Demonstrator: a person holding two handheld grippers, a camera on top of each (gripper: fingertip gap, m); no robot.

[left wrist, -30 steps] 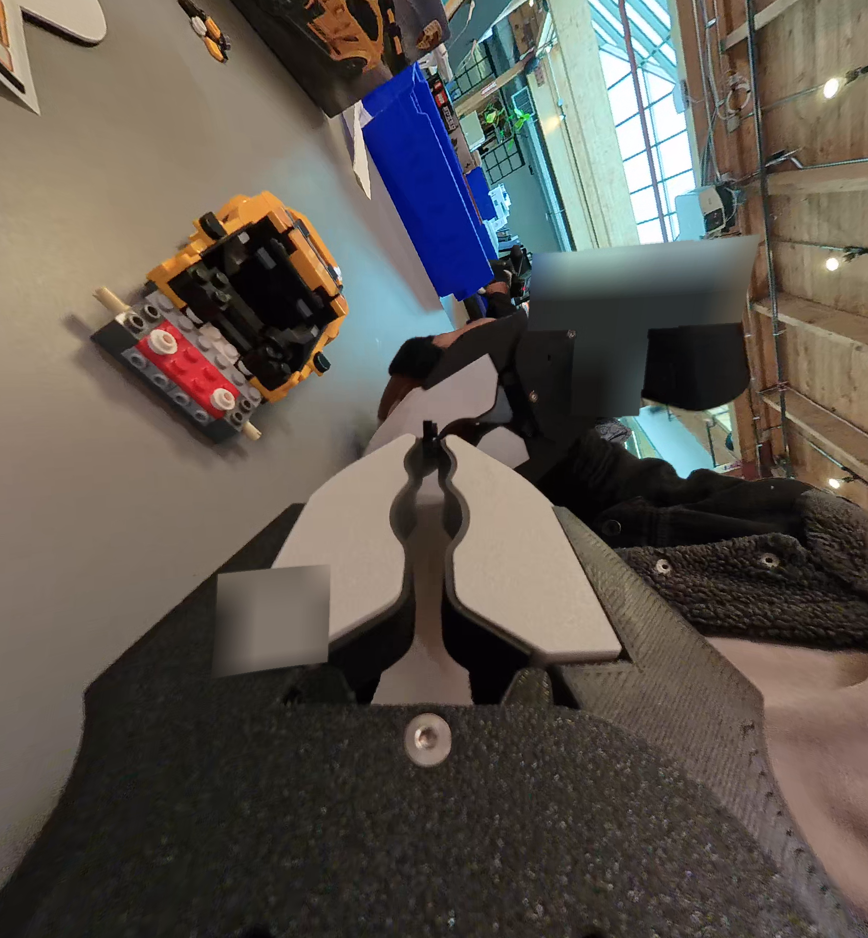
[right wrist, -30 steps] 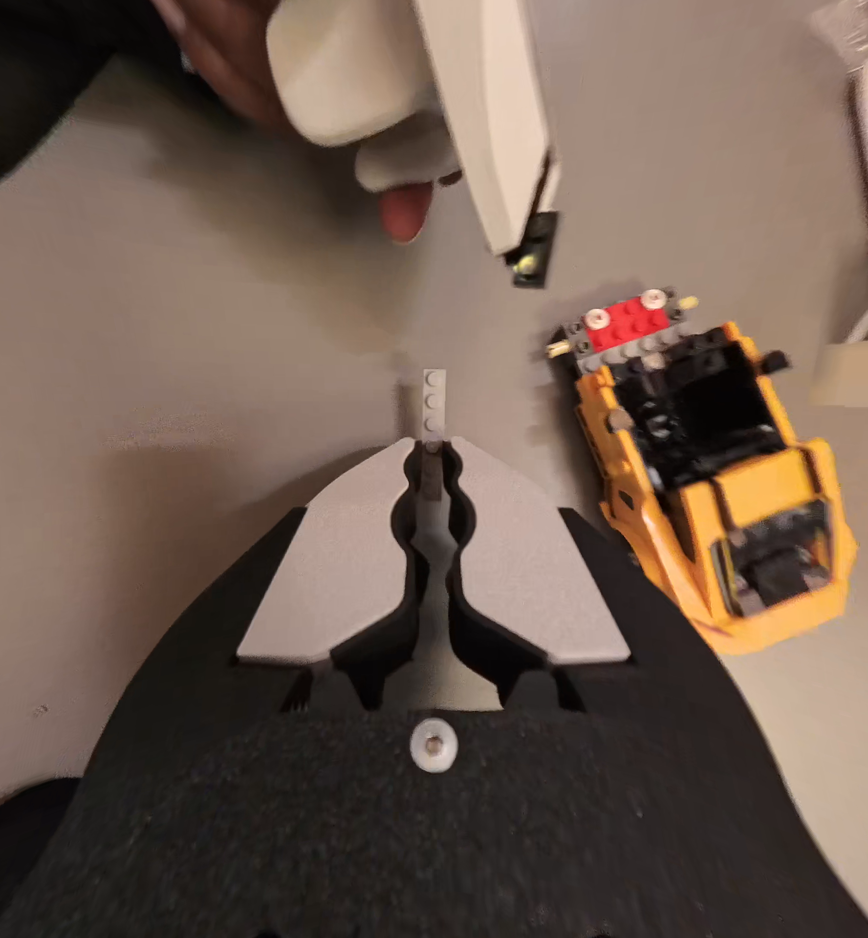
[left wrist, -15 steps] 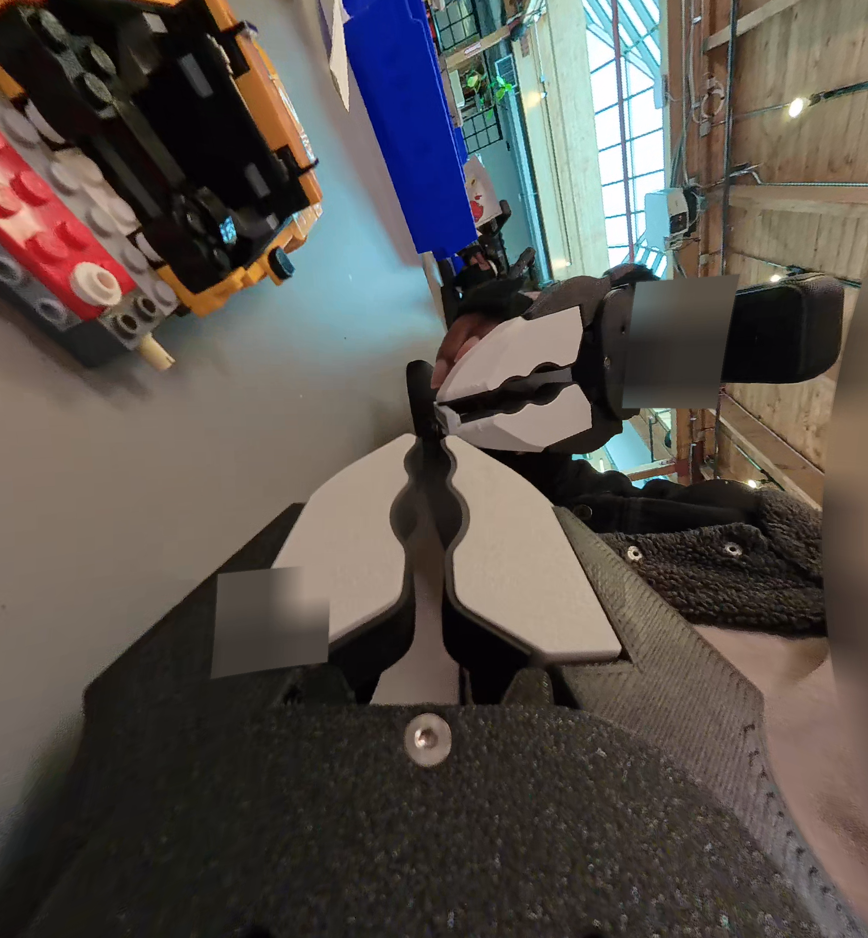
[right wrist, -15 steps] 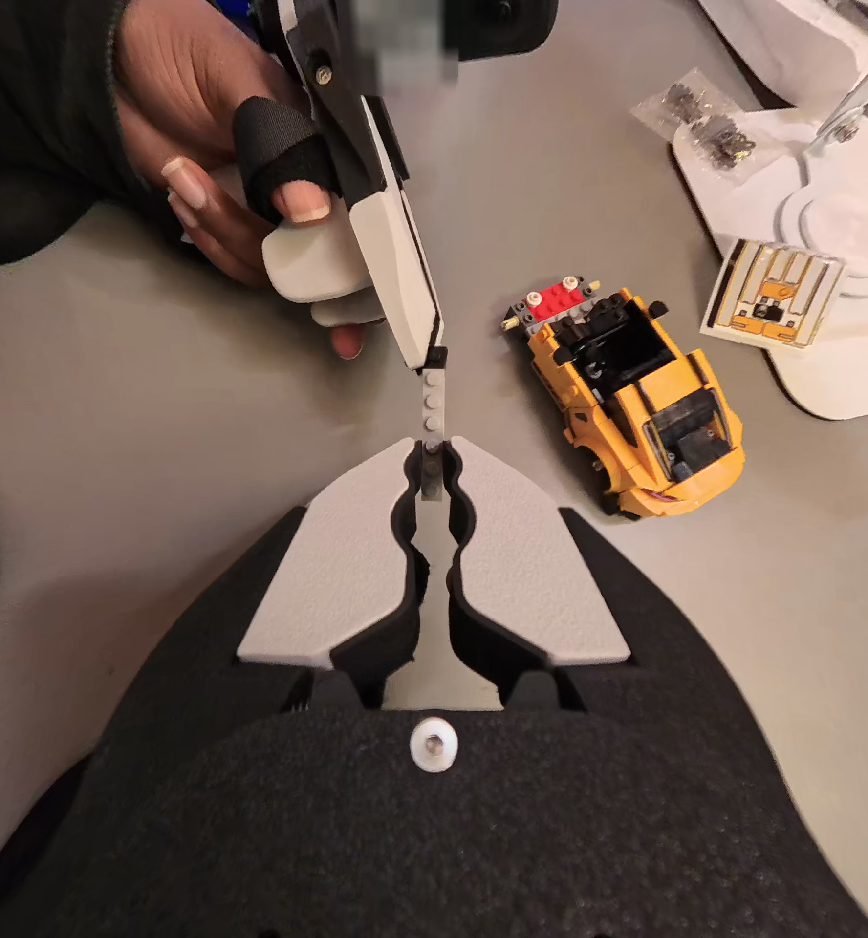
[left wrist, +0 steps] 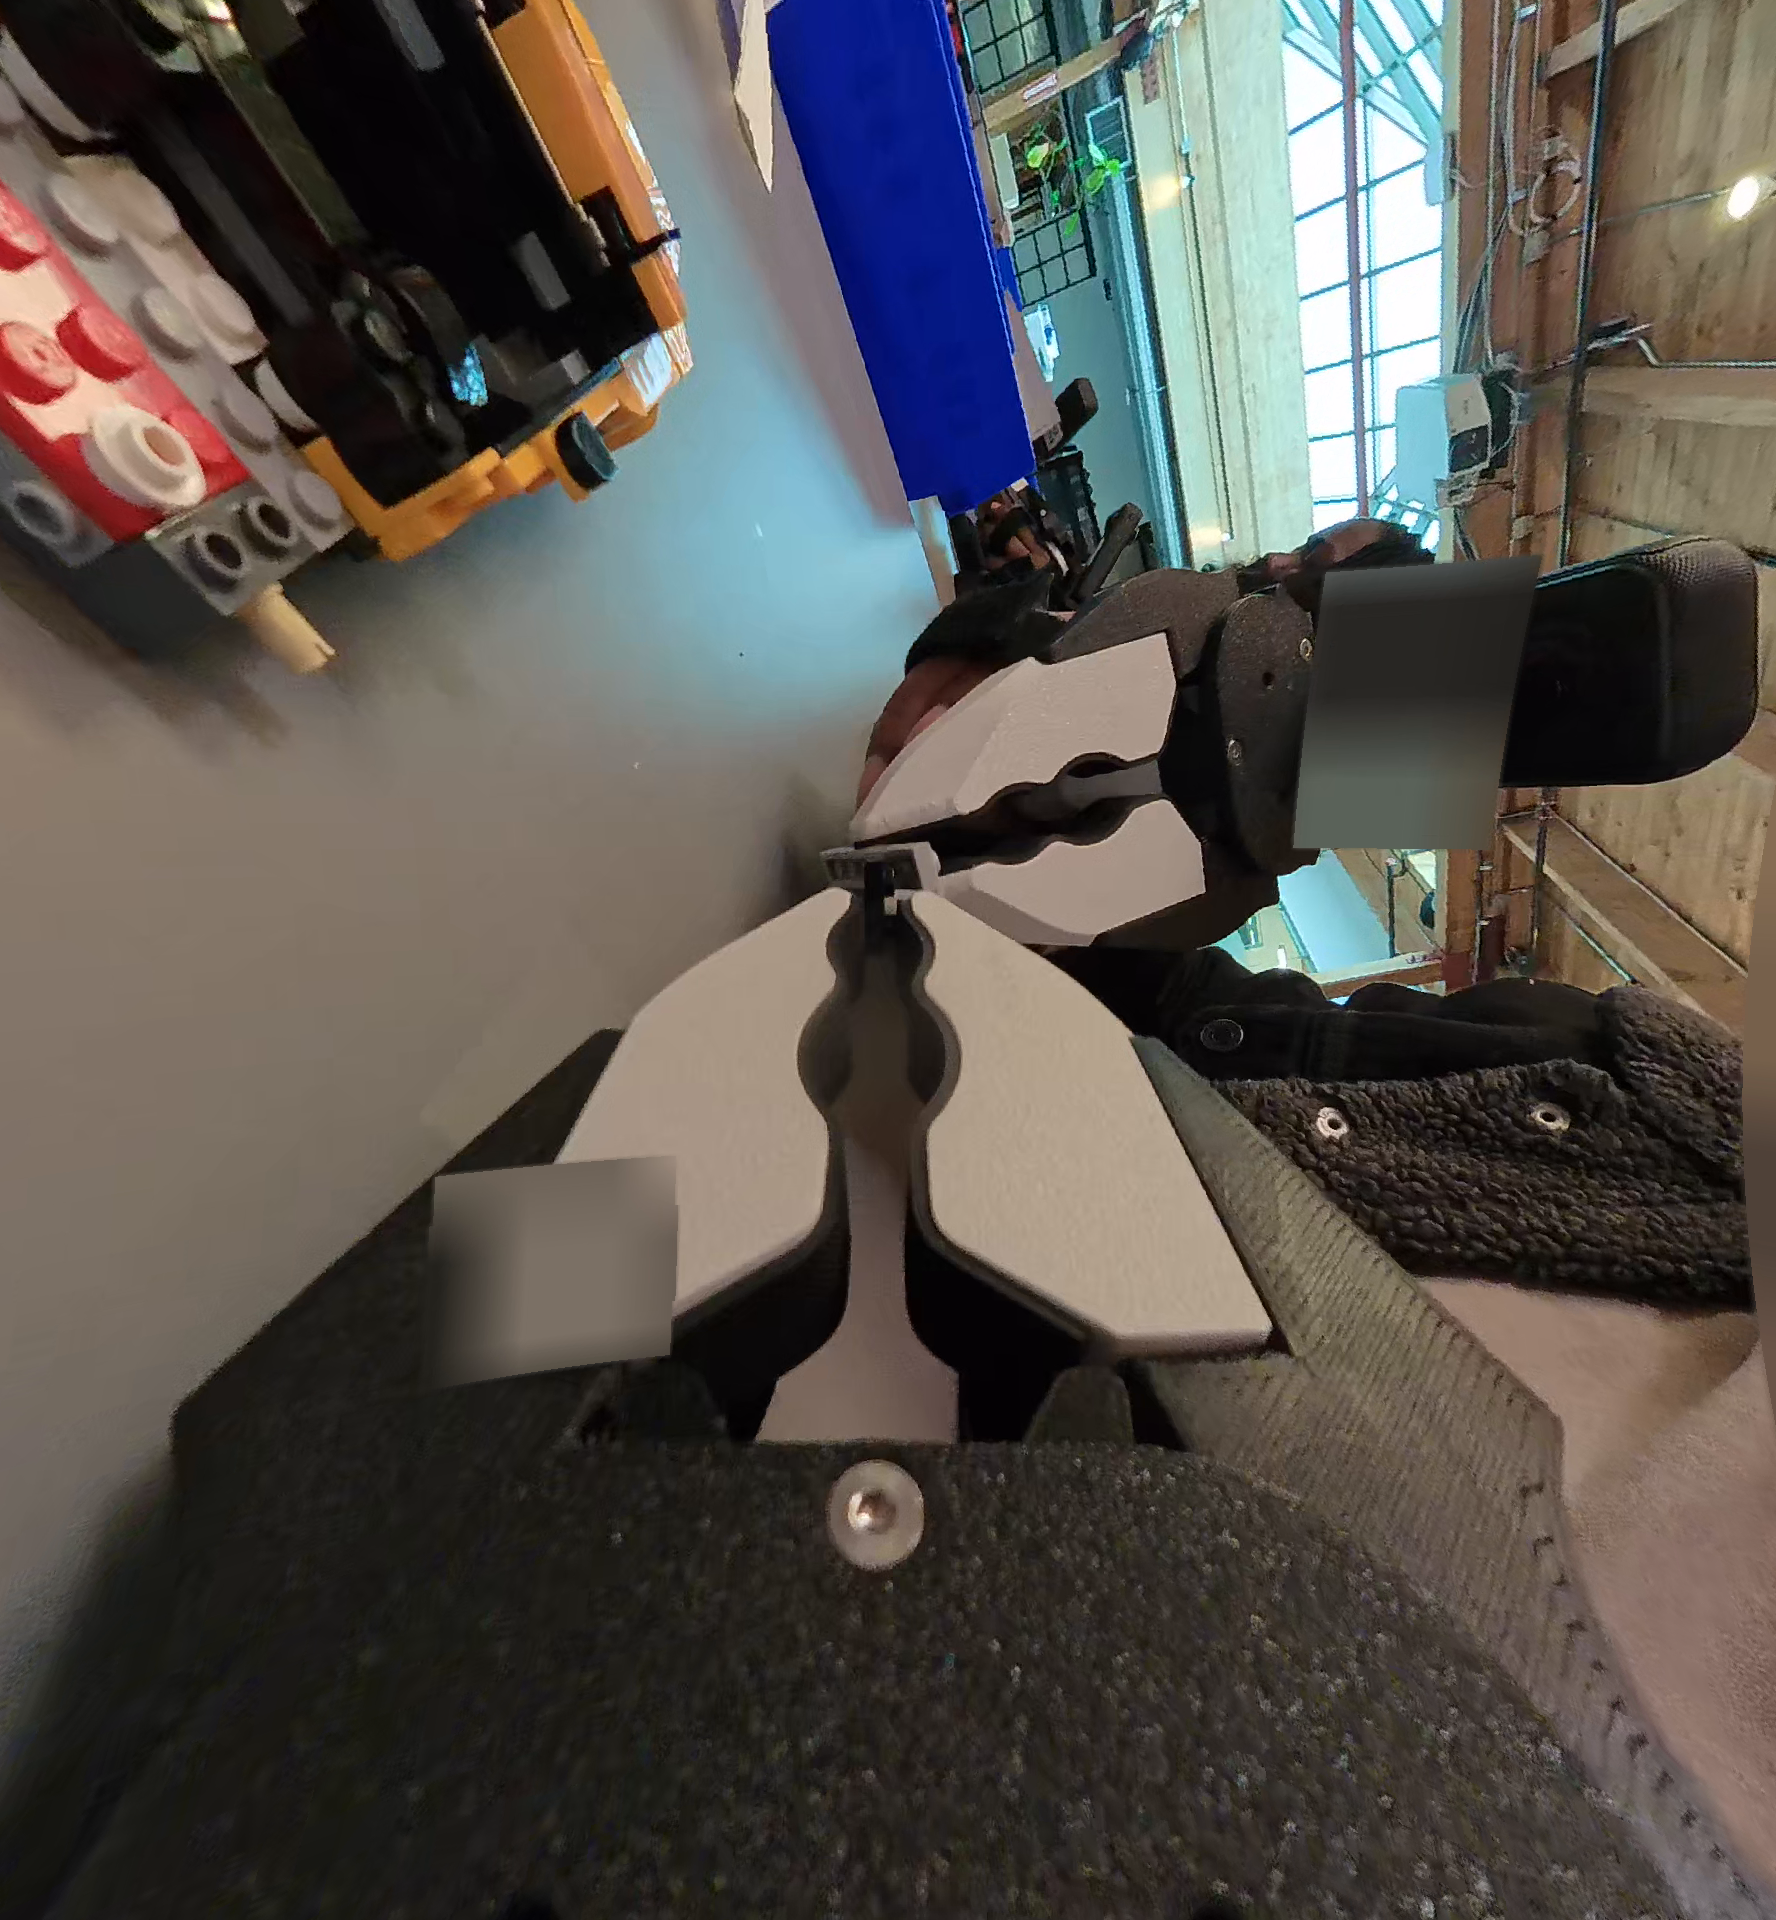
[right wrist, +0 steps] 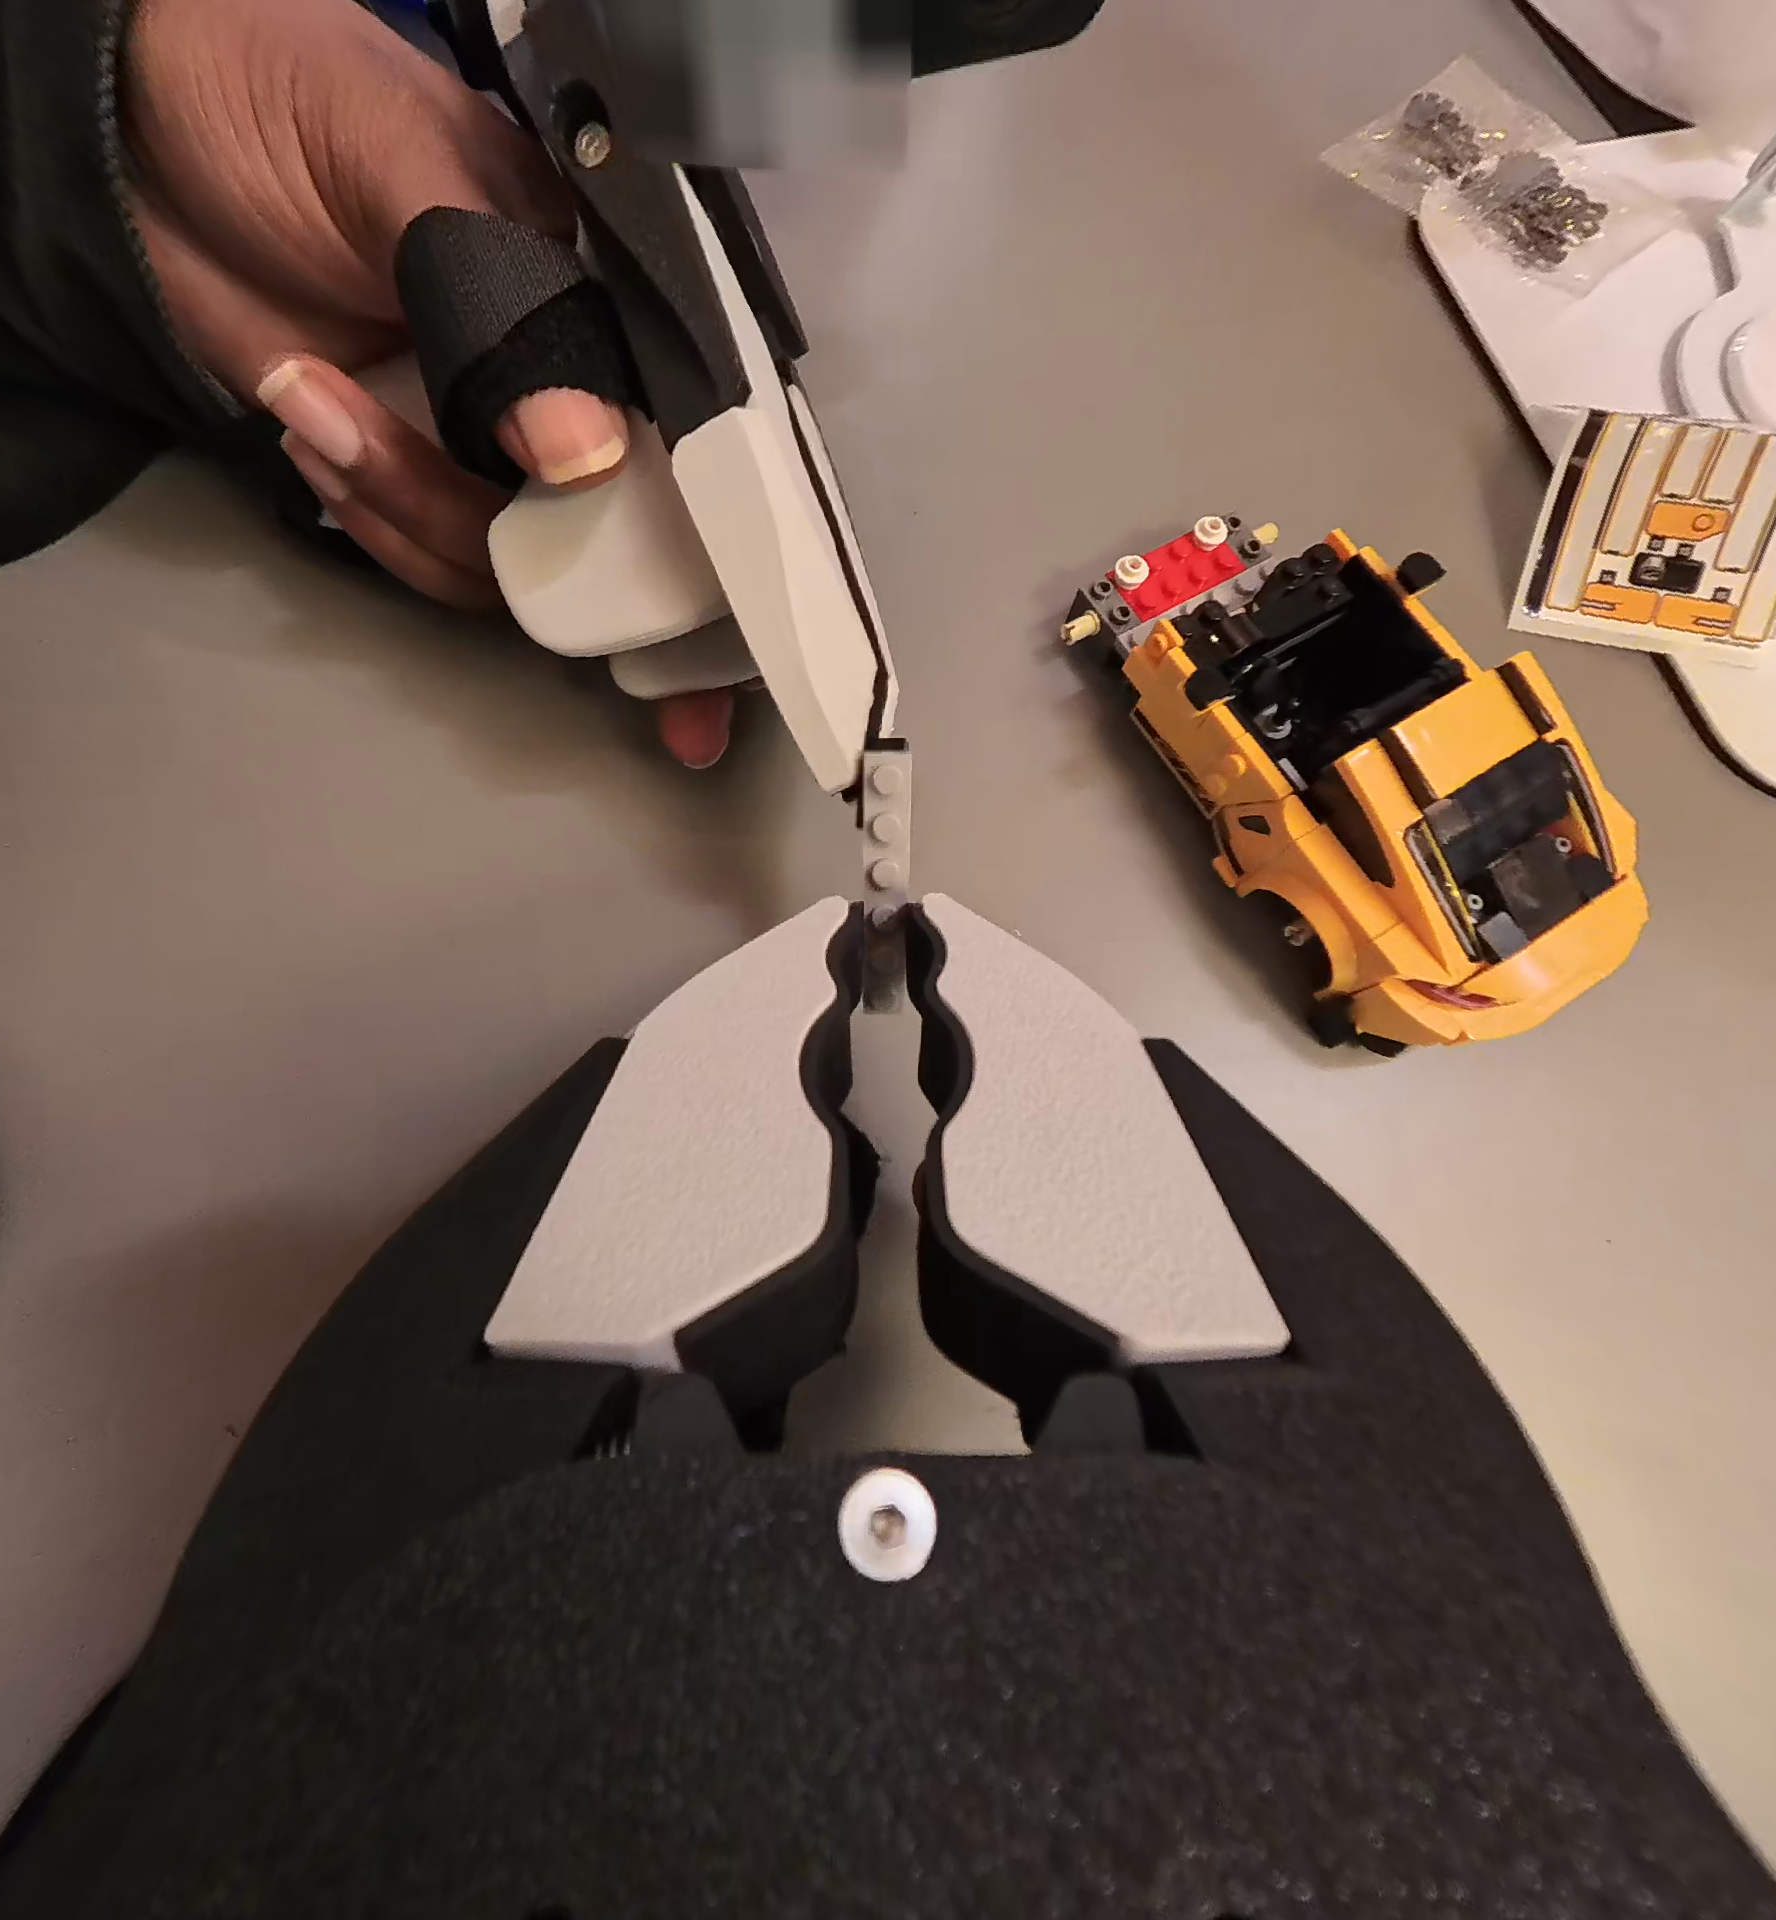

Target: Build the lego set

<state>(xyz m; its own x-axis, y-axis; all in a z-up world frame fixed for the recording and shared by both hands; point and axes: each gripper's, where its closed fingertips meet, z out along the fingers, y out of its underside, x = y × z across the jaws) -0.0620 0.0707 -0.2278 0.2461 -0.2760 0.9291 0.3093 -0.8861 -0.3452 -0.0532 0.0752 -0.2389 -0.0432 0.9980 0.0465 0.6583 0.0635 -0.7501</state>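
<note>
While your right gripper (right wrist: 886, 914) pinches the grey plate (right wrist: 886, 821) level, your left gripper (left wrist: 879, 899) clamps a small black piece (left wrist: 876, 883) against it, likely for joining.

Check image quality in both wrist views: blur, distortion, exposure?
Left wrist view: rolled sideways, orange lego car close and soft, windows blown out, fisheye bend at edges. Right wrist view: sharp on the grey plate and car, even light, soft shadows on the table.
</note>
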